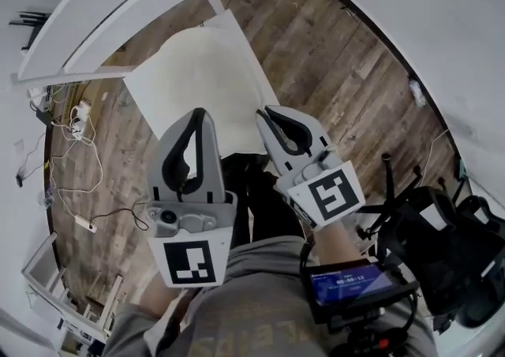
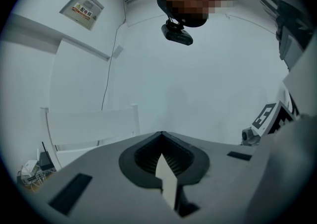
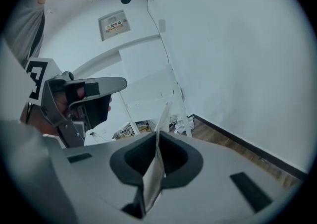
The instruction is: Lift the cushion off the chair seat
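Left hand-held gripper [image 1: 199, 115], right hand-held gripper [image 1: 265, 116] both clamped on cushion [image 1: 197, 75] edge.

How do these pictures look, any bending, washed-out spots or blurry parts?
Head view: strong fisheye bends the floor edge into an arc, and the white cushion is washed out, almost textureless. Left gripper view: dark rounded corners, dim bluish light, the nearby cushion edge soft. Right gripper view: same dark corners, brighter, clearer background.
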`<state>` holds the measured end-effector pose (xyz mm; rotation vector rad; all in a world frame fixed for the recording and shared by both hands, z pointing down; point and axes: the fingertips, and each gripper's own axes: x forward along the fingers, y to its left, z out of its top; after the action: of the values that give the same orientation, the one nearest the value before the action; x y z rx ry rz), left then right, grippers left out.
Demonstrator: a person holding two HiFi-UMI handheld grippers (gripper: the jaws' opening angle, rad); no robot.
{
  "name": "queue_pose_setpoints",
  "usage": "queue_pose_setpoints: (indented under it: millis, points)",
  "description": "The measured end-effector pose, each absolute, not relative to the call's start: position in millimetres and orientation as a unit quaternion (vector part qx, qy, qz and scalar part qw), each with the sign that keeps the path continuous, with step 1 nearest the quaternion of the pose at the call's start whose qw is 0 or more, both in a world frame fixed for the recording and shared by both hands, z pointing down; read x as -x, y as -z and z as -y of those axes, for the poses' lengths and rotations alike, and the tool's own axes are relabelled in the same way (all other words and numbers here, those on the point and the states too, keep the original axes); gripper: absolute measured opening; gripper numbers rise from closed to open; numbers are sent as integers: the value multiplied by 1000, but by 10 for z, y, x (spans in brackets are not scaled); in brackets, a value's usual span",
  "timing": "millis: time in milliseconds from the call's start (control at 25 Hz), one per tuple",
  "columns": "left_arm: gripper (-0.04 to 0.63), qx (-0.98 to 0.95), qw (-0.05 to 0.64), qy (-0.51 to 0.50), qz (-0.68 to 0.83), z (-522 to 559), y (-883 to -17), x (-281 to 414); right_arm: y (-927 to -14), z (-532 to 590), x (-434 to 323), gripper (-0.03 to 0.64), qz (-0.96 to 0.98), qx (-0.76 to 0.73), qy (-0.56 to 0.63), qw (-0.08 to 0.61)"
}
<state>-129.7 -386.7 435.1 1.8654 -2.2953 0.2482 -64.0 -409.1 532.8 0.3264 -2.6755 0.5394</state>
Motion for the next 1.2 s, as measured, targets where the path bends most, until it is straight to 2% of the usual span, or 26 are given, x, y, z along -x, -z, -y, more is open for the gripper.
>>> queue_pose_setpoints:
  millis: [720, 1200]
  points:
    - [6, -666, -44, -16, 744, 3960, -2207, 799, -2687, 4563, -86, 23, 963, -254, -46, 72]
    - [6, -704, -115, -4, 701, 4013, -1440, 283, -1573, 4558, -516, 23, 949, -313, 10, -24]
